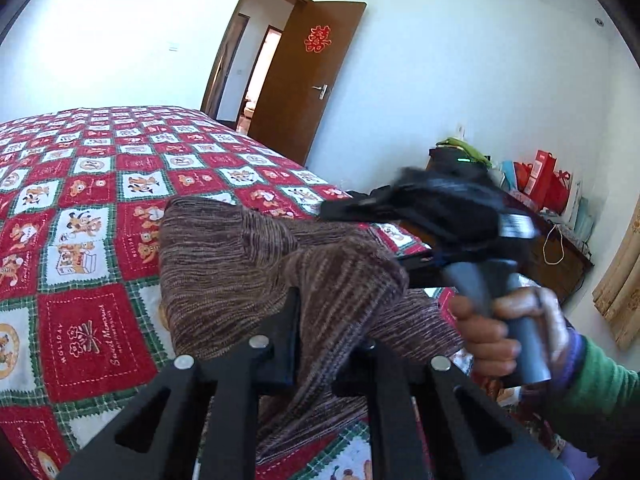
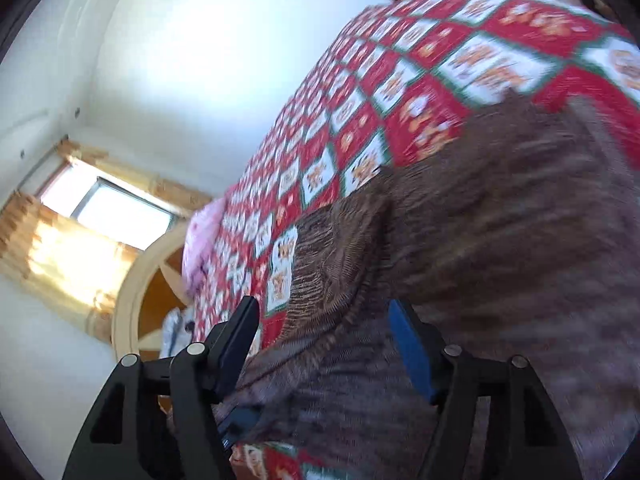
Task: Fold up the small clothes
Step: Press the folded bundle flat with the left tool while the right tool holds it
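Left claw (image 1: 320, 320) pinched shut on brown knit garment (image 1: 240, 264); right claw (image 2: 324, 340) gaping, knit between, ungripped. Bedspread (image 1: 80, 208) reads "Sweet Memories".

White walls (image 1: 460, 80), brown door (image 1: 308, 80) ajar w/ red paper cutout; bed (image 1: 80, 200) in red-green patchwork cover; sunlit window (image 2: 116, 208), yellow curtains (image 2: 68, 248); cluttered dark cabinet (image 1: 560, 256).
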`<state>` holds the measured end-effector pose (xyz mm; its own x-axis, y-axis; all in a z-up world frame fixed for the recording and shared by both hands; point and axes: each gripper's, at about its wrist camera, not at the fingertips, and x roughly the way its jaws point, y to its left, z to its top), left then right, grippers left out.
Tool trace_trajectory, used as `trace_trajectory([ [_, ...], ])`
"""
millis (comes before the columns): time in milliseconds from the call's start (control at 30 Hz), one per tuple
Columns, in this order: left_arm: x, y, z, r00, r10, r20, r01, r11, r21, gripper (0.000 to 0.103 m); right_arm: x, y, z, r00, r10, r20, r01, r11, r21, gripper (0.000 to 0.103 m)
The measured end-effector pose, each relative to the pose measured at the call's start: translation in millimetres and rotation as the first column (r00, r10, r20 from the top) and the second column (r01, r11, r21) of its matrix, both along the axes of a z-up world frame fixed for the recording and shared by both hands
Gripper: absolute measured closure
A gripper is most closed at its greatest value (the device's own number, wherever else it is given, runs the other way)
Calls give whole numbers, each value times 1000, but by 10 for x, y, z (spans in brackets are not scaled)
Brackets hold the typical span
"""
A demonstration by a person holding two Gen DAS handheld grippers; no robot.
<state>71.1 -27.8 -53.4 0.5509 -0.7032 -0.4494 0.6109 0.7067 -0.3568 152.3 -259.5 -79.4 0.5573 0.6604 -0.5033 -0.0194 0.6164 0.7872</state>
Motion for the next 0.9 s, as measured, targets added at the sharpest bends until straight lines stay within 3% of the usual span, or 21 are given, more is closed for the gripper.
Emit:
trace_trajectory([
  [67,6,10,3,1000,0,0,0,1000,-9,91,161,101,-93,999,27,-35,-28,999,-27,37],
  [133,15,1,-5,1000,-2,6,2,1000,-8,91,298,193,-189,997,53,-62,-55,998,-26,45],
  [200,24,-20,-22,1000,-7,6,7,1000,2,91,396,276,-246,996,63,-70,-65,997,-37,76],
  [267,22,-54,-34,1000,-14,3,14,1000,10,91,462,327,-244,996,65,-57,-69,995,-70,91],
  [533,22,-246,47,998,-50,25,49,999,9,91,413,261,84,996,63,56,-53,986,-158,94],
  [667,-8,-439,173,995,-90,52,90,996,-4,91,369,21,322,991,59,117,-39,985,-171,94],
  [900,-51,-1043,195,979,-194,65,193,981,26,91,230,-461,620,988,60,145,-13,953,-303,94],
])
